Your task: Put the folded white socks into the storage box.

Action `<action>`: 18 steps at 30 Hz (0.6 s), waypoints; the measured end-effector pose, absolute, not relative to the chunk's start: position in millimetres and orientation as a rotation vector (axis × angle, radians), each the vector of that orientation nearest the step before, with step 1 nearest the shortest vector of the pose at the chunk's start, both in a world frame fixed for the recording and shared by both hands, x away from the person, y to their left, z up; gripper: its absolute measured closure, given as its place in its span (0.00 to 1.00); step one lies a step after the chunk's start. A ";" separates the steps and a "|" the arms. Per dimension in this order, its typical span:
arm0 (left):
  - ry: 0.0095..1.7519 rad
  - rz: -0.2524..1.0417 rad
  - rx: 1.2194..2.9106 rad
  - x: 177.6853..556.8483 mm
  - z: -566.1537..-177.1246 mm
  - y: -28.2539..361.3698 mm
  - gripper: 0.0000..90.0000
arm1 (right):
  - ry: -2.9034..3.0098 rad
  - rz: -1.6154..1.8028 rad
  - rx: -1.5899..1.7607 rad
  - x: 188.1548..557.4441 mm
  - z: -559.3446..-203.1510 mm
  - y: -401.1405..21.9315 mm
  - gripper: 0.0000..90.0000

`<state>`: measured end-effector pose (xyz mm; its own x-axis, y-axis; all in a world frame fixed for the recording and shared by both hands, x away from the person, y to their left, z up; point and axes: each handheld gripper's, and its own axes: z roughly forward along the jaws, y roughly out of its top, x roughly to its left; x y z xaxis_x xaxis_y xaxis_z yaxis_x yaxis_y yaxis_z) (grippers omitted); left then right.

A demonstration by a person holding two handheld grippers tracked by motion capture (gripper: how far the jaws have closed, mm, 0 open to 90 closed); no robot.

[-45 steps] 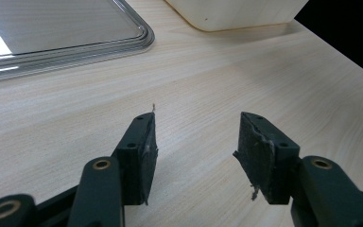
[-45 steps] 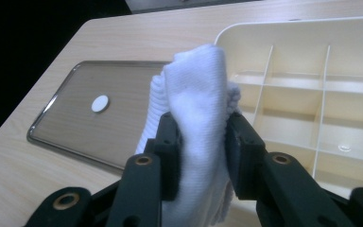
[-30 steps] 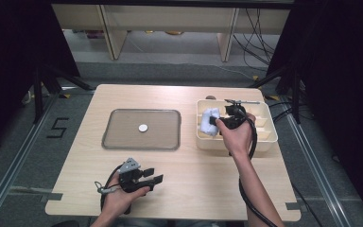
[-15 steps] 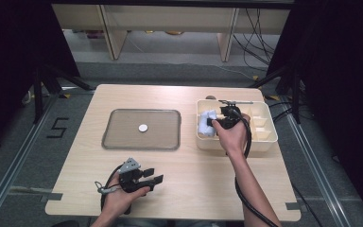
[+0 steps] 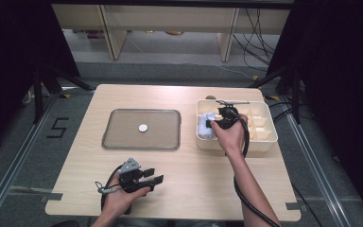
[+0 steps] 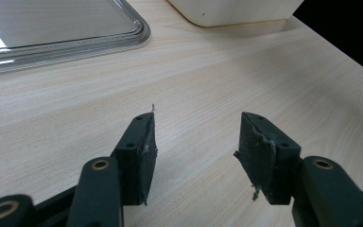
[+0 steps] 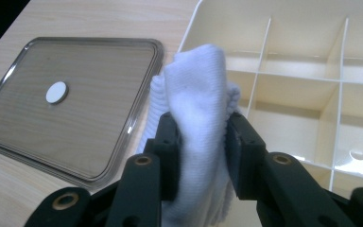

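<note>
1. Your right gripper (image 7: 198,137) is clamped on a white cloth (image 7: 198,99); in the right gripper view the fabric bulges up between the jaws at frame centre.
2. In the high view, the cloth (image 5: 205,124) sits right of centre, over the left end of the cream divided box (image 5: 264,137).
3. Your left gripper (image 5: 155,176) rests at lower left on the wooden table (image 5: 194,175), jaws wide apart and holding nothing.
4. The clear tray (image 5: 123,137), left of centre, holds a small white disc (image 5: 142,127).

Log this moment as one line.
right gripper: shut on cloth, over bin | left gripper: open, idle on table | tray: one disc
</note>
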<state>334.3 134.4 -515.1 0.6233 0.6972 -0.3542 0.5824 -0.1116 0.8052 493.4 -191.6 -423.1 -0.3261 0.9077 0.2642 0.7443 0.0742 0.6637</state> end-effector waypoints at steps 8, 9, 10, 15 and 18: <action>1.037 0.132 1.790 334.4 -515.5 133.7 0.51 | 2.155 1.030 1.820 493.7 -422.4 -186.7 0.77; 1.041 0.137 1.789 334.1 -515.3 133.5 0.51 | 2.156 1.028 1.777 495.3 -424.3 -188.1 0.77; 1.037 0.132 1.789 334.6 -515.4 133.8 0.51 | 2.185 1.010 1.796 496.5 -424.7 -187.4 0.77; 1.043 0.132 1.781 334.8 -516.0 133.9 0.51 | 2.208 0.987 1.827 499.1 -426.0 -185.3 0.77; 1.048 0.127 1.784 334.9 -515.3 133.8 0.51 | 2.219 0.956 1.847 501.0 -429.3 -184.0 0.77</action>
